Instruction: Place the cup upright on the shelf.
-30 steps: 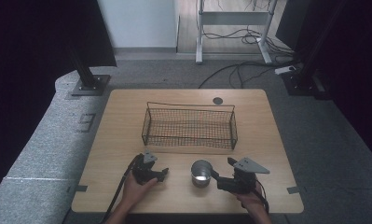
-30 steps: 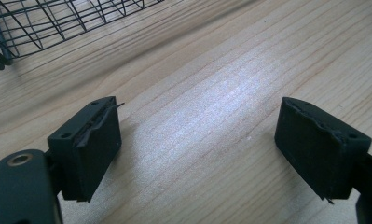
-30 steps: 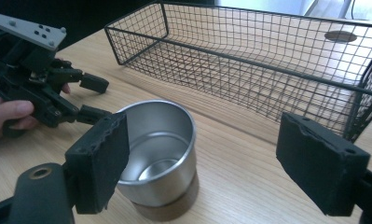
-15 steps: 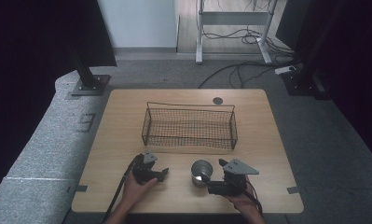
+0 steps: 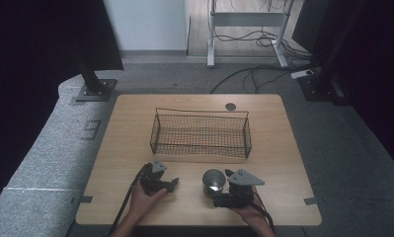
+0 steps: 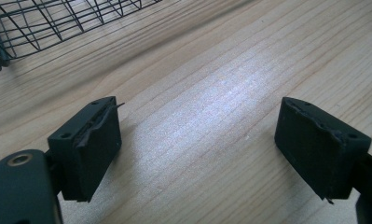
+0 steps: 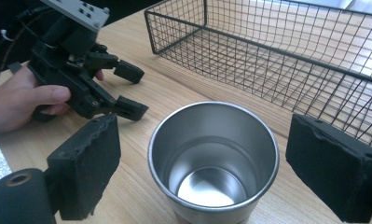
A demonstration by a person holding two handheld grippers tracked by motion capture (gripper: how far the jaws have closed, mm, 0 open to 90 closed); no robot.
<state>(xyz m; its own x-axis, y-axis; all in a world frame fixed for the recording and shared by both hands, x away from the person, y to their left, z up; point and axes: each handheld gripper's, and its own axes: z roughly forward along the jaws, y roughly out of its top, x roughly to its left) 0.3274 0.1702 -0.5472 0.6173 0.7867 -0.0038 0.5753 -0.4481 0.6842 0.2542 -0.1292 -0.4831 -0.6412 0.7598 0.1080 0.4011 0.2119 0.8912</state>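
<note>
Steel cup point(image 7: 214, 158) stands upright on wood table point(image 5: 278, 143), near edge, approx 6 o'clock from wire basket point(image 5: 200, 132). Right gripper point(image 7: 207, 172) spread wide w/ jaws either side of cup, not touching. Left gripper point(image 5: 157, 178) at cup's 9 o'clock, released, nothing betw. jaws.

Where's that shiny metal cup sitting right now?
In the high view the metal cup stands upright near the table's front edge, right of centre, in front of the wire basket and between the right gripper's open jaws.
</note>
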